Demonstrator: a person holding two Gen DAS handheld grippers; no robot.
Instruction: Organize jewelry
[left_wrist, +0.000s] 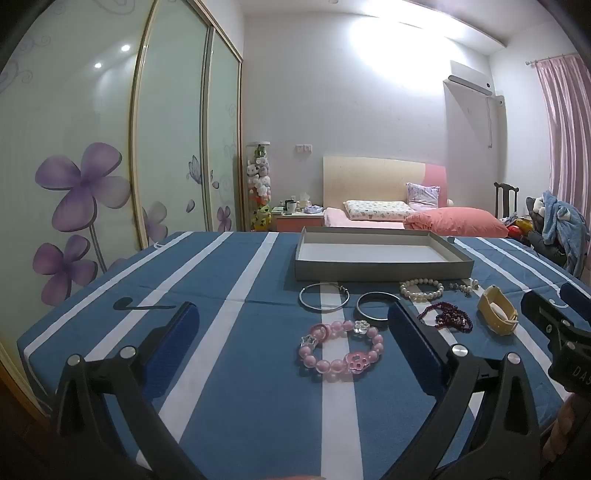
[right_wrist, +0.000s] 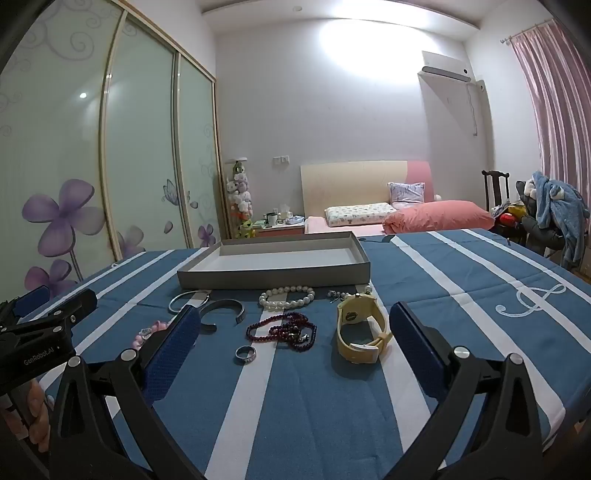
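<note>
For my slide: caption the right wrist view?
Open right gripper faces watch, garnet beads, ring before an empty tray.

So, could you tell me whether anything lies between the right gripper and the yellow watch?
Nothing visible does. The right gripper is open, and the yellow watch lies on bare cloth just ahead of its right-hand finger. The dark red beads and the ring lie off to its left.

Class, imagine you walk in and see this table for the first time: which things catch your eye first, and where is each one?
The pink bead bracelet stands out first, lying on the striped blue tablecloth nearest the left tool. The yellow watch lies on its side in front of the right tool, with the dark red bead string to its left. Behind all the jewelry sits an empty grey box.
</note>
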